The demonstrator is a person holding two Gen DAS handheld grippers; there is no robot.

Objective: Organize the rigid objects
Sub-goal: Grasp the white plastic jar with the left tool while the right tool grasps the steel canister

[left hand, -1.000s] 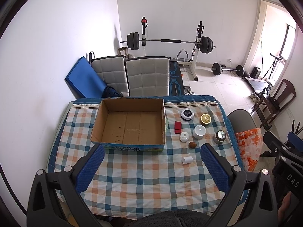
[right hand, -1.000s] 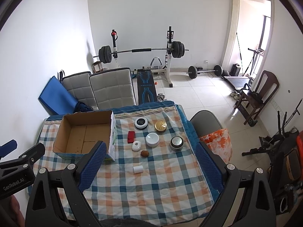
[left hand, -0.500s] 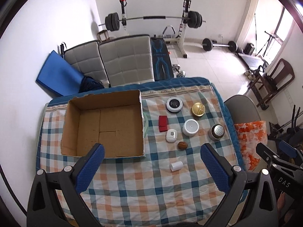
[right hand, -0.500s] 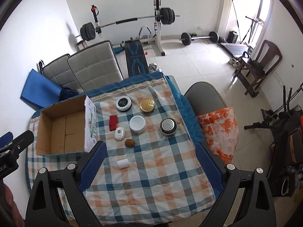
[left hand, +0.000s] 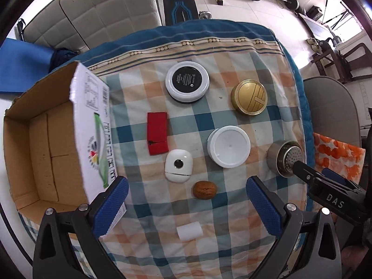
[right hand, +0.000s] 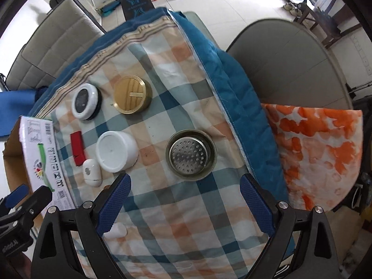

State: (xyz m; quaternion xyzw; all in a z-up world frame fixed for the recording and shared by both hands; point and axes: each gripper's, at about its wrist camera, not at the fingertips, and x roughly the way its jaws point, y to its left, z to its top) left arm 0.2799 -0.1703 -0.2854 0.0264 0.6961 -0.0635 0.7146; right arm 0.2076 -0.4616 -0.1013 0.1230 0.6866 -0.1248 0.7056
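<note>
Plainly, the right claw (right hand: 184,200), spread wide and holding nothing, hovers at six o'clock of the steel perforated-lid cup (right hand: 191,154) on the checked counter (right hand: 186,220); likely light, stiff and slick, so it looks best gripped across its straight side walls, below the rim.

The right gripper (right hand: 184,196) is held with jaws spread wide above the checked tablecloth (right hand: 176,211). The perforated steel strainer (right hand: 190,154) is framed just beyond the fingertips, untouched.
</note>
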